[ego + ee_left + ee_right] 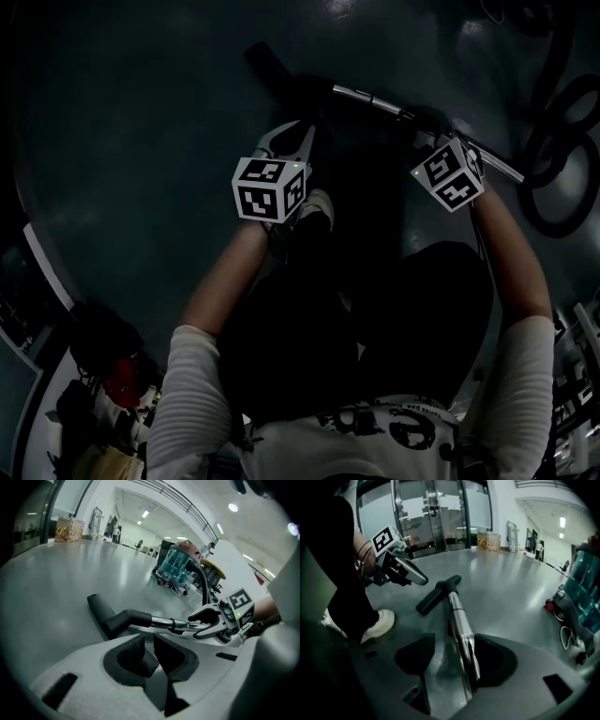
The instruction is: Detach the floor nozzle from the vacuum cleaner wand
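The vacuum's silver wand (459,620) lies low over the grey floor and ends in the black floor nozzle (438,592), still joined to it. My right gripper (459,656) is open, its jaws either side of the wand with a gap on the left side. In the left gripper view the right gripper (199,620) straddles the wand (164,620) behind the nozzle (101,613). My left gripper (152,644) is shut and holds nothing, hovering short of the nozzle's neck. The dark head view shows the left gripper (300,127) beside the wand (375,100) and the right gripper (427,131) on it.
The vacuum's blue-clear canister (180,564) stands on the floor beyond the wand, with its black hose (204,585) arching over to it. The person's white shoe (379,623) is planted left of the wand. Glass doors (431,513) close the far side.
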Available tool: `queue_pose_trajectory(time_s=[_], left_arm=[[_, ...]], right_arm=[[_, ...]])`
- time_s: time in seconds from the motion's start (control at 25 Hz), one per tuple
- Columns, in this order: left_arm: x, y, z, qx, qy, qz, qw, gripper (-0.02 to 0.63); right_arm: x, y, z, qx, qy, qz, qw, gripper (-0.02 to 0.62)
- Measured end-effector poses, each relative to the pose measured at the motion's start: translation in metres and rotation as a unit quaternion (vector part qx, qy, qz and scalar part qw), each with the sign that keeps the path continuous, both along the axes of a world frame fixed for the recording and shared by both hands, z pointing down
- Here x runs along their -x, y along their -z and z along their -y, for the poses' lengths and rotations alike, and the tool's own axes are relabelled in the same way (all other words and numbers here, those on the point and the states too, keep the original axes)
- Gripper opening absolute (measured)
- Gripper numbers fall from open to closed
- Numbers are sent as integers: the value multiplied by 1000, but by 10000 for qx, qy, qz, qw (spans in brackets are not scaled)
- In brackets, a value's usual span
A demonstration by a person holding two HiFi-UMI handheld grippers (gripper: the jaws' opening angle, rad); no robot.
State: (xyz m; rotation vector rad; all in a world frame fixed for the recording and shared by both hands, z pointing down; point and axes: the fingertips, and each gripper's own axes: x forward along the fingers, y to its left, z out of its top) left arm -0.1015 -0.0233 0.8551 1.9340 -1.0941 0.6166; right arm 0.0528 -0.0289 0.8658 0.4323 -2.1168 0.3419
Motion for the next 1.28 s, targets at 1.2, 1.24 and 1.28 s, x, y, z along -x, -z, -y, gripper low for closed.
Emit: queue_pose_trajectory(time_s=[1.2,1.24,1.28], left_arm=[[-35,149,45,-716,219,-2147,9738,261],[-31,178,52,-756,243,-2135,9737,205],[-29,208,55,-752,229,-2210,9721,184]], right_arm=[[6,135,30,-923,418,-448,9938,118],[9,157,35,-948,334,-337,9944,118],[12,180,38,-950,258,-226,9949,117]])
